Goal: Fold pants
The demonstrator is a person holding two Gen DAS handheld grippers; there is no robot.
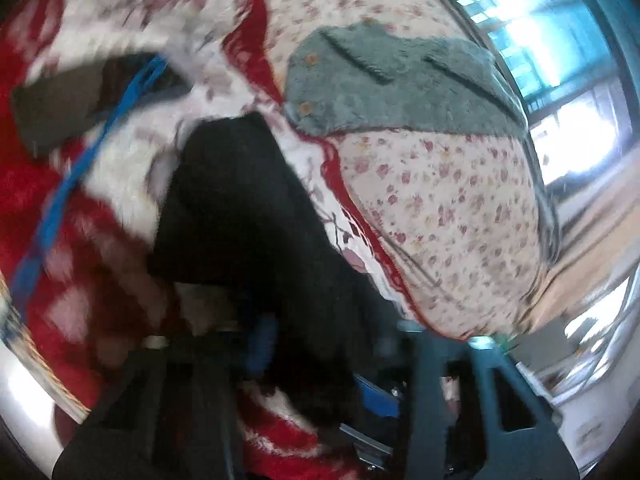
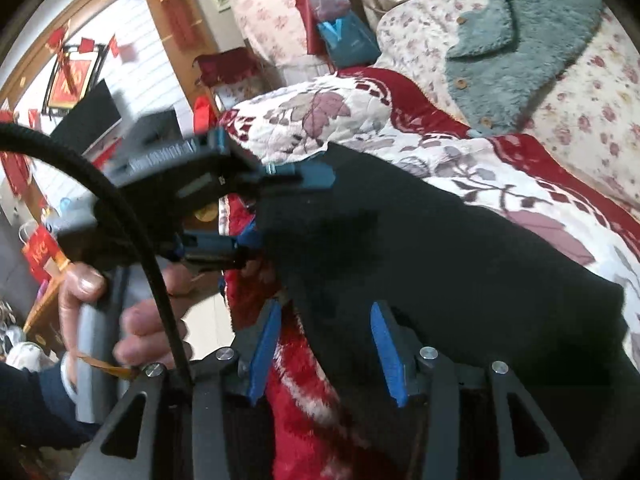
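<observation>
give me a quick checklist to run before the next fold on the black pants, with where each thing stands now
1. Black pants lie on the red and white blanket: ok.
2. Right tongs hold the pants: not ok; blue pads apart, the cloth edge sits between them unpressed.
3. Left tongs hold the pants: cannot tell; the right wrist view shows them at the far edge of the cloth, the left wrist view is blurred.
4. Grey fleece jacket is clear of the pants: ok, it lies apart on the floral quilt.
5. Pants lie flat: cannot tell, dark cloth hides creases.
</observation>
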